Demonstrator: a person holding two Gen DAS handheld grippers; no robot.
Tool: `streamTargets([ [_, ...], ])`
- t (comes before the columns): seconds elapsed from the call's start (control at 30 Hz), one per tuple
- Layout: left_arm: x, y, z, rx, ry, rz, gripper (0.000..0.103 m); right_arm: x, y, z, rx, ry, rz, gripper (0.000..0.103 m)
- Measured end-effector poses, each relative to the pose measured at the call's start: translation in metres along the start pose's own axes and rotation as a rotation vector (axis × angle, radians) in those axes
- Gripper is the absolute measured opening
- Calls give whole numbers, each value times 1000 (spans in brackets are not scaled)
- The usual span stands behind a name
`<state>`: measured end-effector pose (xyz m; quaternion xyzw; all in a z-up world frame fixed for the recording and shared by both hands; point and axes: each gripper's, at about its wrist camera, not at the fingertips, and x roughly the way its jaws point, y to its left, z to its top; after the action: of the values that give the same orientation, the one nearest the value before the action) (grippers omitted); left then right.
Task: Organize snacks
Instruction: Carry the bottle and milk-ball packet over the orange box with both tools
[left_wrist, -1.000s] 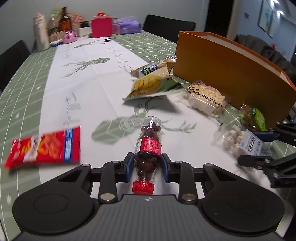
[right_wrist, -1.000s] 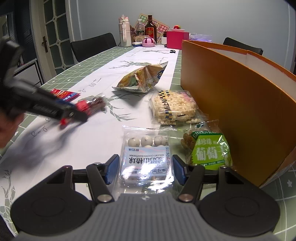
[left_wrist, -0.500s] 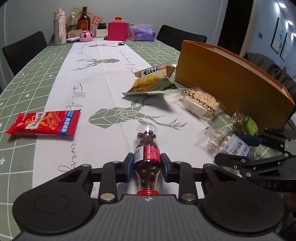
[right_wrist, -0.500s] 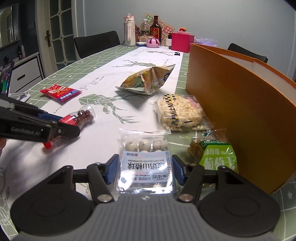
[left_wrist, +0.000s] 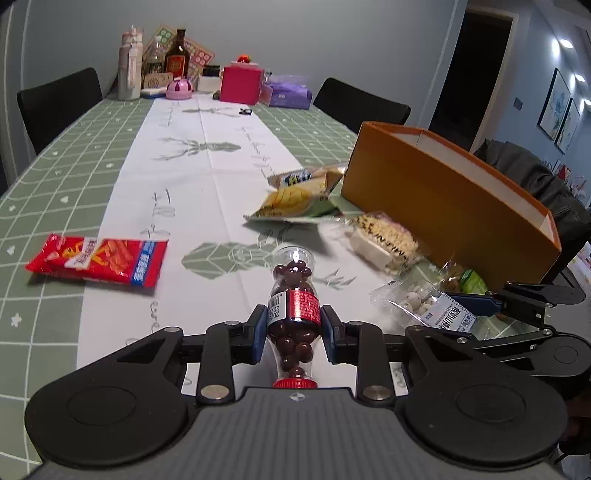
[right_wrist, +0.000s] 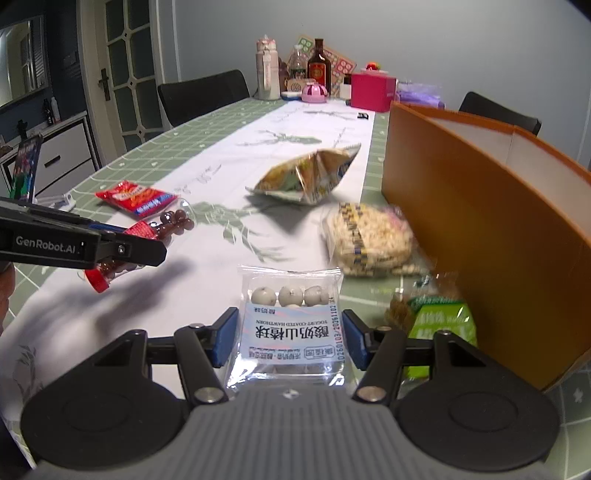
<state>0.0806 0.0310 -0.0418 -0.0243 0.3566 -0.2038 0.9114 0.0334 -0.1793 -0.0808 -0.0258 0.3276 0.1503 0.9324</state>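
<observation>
My left gripper (left_wrist: 294, 328) is shut on a small clear bottle of chocolate balls (left_wrist: 294, 306) with a red label and red cap, held above the table. The bottle also shows in the right wrist view (right_wrist: 162, 229). My right gripper (right_wrist: 288, 332) has its jaws on both sides of a clear packet of white yogurt hawthorn balls (right_wrist: 290, 321) and appears shut on it; the packet also shows in the left wrist view (left_wrist: 424, 306). An open orange box (left_wrist: 447, 199) stands at the right, and it shows in the right wrist view too (right_wrist: 487, 225).
On the table lie a red snack packet (left_wrist: 98, 260), a yellow chip bag (left_wrist: 295, 195), a puffed rice packet (right_wrist: 369, 240) and a green packet (right_wrist: 439, 321) beside the box. Bottles and a pink box (left_wrist: 242, 85) stand at the far end. Black chairs surround the table.
My left gripper has lifted and levelled with the bottle in it, so more of the room shows. My right gripper has risen slightly with the packet between its jaws.
</observation>
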Motion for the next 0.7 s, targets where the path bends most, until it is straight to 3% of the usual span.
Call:
streamTargets([
  [0.7,-10,-40,50,86,-75,-65,34,-54,-28,39,-31,-129,-49,58],
])
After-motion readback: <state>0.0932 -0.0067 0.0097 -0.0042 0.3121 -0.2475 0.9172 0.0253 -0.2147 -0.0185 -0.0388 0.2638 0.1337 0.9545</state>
